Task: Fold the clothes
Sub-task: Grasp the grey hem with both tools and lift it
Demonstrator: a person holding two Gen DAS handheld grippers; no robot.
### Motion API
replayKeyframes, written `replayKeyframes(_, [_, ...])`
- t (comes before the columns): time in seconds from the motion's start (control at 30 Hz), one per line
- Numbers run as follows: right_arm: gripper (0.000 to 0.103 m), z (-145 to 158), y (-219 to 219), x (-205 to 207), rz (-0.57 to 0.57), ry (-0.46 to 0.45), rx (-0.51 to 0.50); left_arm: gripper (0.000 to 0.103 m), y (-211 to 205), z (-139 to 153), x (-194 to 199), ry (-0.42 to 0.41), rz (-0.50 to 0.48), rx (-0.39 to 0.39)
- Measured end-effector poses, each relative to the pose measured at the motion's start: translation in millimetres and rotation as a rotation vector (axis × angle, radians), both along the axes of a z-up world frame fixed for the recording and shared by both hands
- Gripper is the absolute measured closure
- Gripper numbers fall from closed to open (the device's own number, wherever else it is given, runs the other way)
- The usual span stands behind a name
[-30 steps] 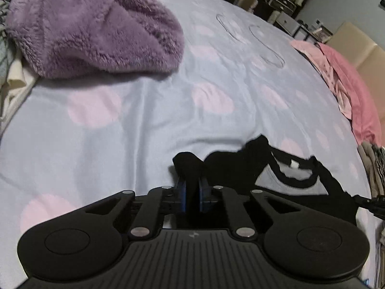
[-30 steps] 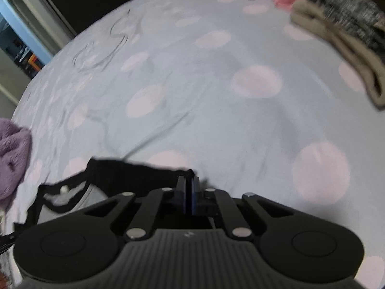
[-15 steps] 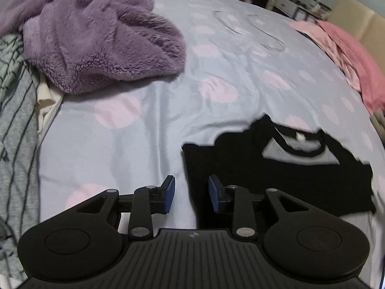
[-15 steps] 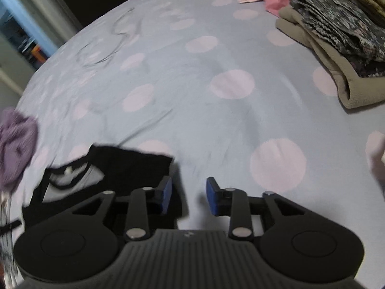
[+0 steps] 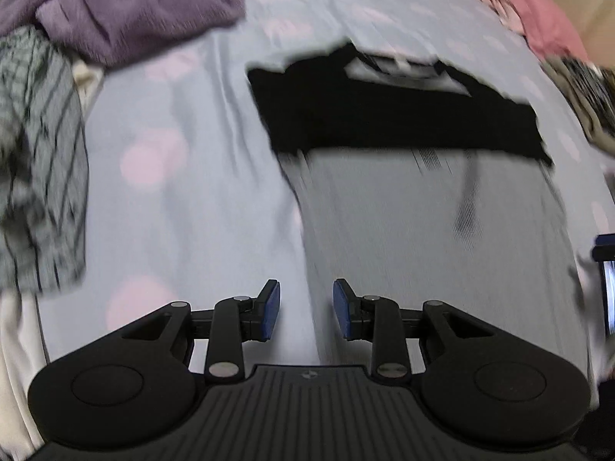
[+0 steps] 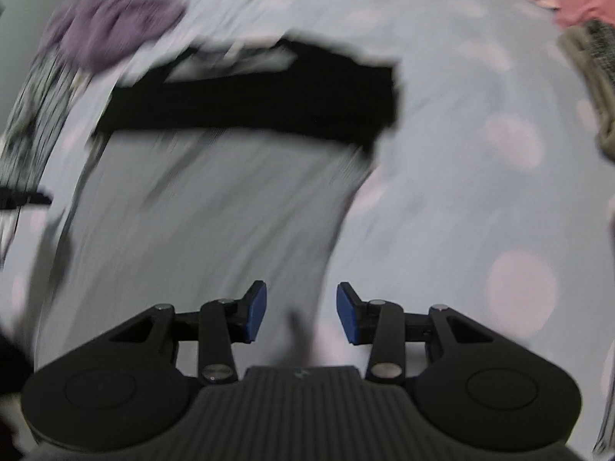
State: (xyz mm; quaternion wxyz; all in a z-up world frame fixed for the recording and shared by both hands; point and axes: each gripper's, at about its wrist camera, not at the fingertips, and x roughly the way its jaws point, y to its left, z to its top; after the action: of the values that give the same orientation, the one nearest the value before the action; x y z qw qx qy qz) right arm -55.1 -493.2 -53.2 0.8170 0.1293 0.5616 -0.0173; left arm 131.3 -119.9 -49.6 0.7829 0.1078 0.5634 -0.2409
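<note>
A grey top with a black shoulder band lies flat on the dotted bedsheet, black band at the far end. It also shows in the right wrist view. My left gripper is open and empty above the garment's near left edge. My right gripper is open and empty above its near right edge. Both views are motion blurred.
A purple fleece and a striped grey garment lie at the left. Pink clothes and a folded stack lie at the right. The other gripper's tip shows at the right edge.
Both grippers opened and let go of the black shoulder corners, then pulled back toward the near end of the garment, which now lies spread flat.
</note>
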Motion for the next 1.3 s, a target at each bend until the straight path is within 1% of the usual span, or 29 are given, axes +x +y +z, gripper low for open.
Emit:
replayKeyframes(0.07, [0.059,-9,25,-14,0.064,0.053,-0.020,0.075,4,-5,-25,0.019,-0.025,0.029])
replayKeyframes(0.17, [0.059,-17,52,-34,0.131,0.099,-0.040,0.075,11,-15,-60,0.053,-0.066,0.078])
replayKeyframes(0.27, [0.059,-23,69,-55,0.164,0.131,-0.041,0.075,18,-24,-89,0.086,-0.098,0.126])
replayKeyframes(0.37, [0.058,-30,76,-76,0.150,0.174,-0.024,0.074,26,-32,-111,0.122,-0.112,0.168])
replayKeyframes(0.47, [0.058,-38,78,-96,0.106,0.228,-0.013,0.074,33,-37,-126,0.157,-0.106,0.192])
replayKeyframes(0.6, [0.059,-48,85,-114,0.086,0.286,-0.017,0.074,34,-39,-139,0.166,-0.121,0.214])
replayKeyframes(0.67, [0.060,-49,88,-118,0.088,0.299,-0.022,0.074,35,-39,-143,0.173,-0.118,0.228])
replayKeyframes(0.73, [0.063,-49,91,-122,0.093,0.308,-0.028,0.074,38,-40,-146,0.187,-0.111,0.239])
replayKeyframes(0.83, [0.072,-50,95,-123,0.103,0.314,-0.036,0.074,43,-43,-150,0.208,-0.103,0.246])
replayKeyframes(0.87, [0.080,-51,96,-124,0.106,0.316,-0.042,0.074,45,-43,-151,0.207,-0.103,0.243])
replayKeyframes(0.9, [0.086,-52,96,-124,0.110,0.317,-0.050,0.075,47,-44,-151,0.206,-0.103,0.239])
replayKeyframes(0.97, [0.093,-51,97,-123,0.114,0.312,-0.058,0.082,49,-43,-153,0.214,-0.105,0.222])
replayKeyframes(1.0, [0.095,-50,98,-124,0.115,0.308,-0.057,0.089,51,-43,-154,0.223,-0.104,0.210])
replayKeyframes(1.03, [0.096,-49,99,-124,0.116,0.302,-0.059,0.093,51,-43,-154,0.230,-0.104,0.204])
replayKeyframes(1.1, [0.096,-46,102,-125,0.120,0.295,-0.065,0.095,52,-39,-155,0.229,-0.097,0.198])
replayKeyframes(1.17, [0.096,-42,106,-127,0.124,0.289,-0.072,0.096,52,-34,-156,0.240,-0.104,0.178])
replayKeyframes(1.3, [0.097,-25,106,-130,0.117,0.254,-0.053,0.096,56,-11,-156,0.255,-0.099,0.120])
